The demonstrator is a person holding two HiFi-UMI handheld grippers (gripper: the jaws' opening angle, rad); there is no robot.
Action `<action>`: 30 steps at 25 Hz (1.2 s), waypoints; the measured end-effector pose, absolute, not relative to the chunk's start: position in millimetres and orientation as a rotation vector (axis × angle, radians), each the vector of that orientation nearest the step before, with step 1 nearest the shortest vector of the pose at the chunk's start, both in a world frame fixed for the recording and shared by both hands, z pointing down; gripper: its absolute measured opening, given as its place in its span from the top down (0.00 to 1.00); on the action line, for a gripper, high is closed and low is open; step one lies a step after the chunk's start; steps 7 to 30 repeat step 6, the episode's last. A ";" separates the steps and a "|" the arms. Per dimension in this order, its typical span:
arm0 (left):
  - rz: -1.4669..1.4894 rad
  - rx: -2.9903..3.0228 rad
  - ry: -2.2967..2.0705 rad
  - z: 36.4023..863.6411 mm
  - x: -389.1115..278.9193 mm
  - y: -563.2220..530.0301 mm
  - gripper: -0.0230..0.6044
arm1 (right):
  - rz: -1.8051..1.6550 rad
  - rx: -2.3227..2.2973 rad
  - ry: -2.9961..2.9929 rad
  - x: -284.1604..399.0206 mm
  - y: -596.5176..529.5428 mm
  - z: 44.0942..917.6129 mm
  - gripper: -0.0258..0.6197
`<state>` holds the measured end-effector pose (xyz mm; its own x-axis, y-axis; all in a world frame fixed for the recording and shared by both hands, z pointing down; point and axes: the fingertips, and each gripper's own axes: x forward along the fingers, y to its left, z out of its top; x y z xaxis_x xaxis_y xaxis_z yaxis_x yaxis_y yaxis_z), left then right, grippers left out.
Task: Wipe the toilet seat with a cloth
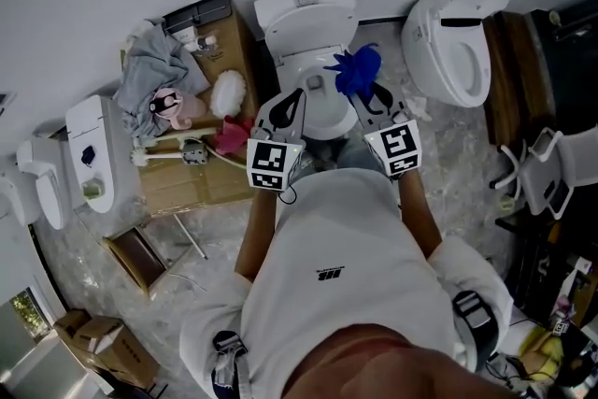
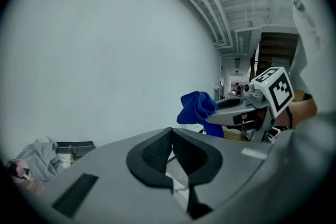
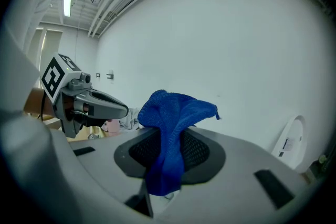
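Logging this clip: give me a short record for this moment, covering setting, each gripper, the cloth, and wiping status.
setting: person standing over a white toilet against a wall; second toilet to the right, cluttered cardboard box to the left
left gripper: jaws together, nothing held
right gripper: shut on the blue cloth
cloth: bunched, draped from the jaws, over the toilet
wiping status: no contact with the seat visible; seemingly not begun

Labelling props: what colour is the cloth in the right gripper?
Blue cloth; right gripper view shows it best.
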<state>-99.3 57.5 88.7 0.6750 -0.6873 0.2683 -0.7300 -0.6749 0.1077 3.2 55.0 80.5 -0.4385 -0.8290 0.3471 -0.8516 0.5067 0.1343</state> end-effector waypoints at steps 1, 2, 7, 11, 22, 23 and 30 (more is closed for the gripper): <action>0.302 2.680 -1.152 87.4 -101.2 57.1 0.95 | 0.079 1.396 -2.389 1.3 54.0 78.7 0.82; 0.300 2.681 -1.154 86.1 -102.6 56.6 0.95 | 0.071 1.396 -2.392 -0.5 52.9 76.8 0.82; 0.286 2.694 -1.157 78.4 -105.2 55.6 0.95 | 0.043 1.390 -2.397 -7.8 48.9 70.0 0.82; 0.286 2.694 -1.157 78.4 -105.2 55.6 0.95 | 0.043 1.390 -2.397 -7.8 48.9 70.0 0.82; 0.286 2.694 -1.157 78.4 -105.2 55.6 0.95 | 0.043 1.390 -2.397 -7.8 48.9 70.0 0.82; 0.286 2.694 -1.157 78.4 -105.2 55.6 0.95 | 0.043 1.390 -2.397 -7.8 48.9 70.0 0.82; 0.286 2.694 -1.157 78.4 -105.2 55.6 0.95 | 0.043 1.390 -2.397 -7.8 48.9 70.0 0.82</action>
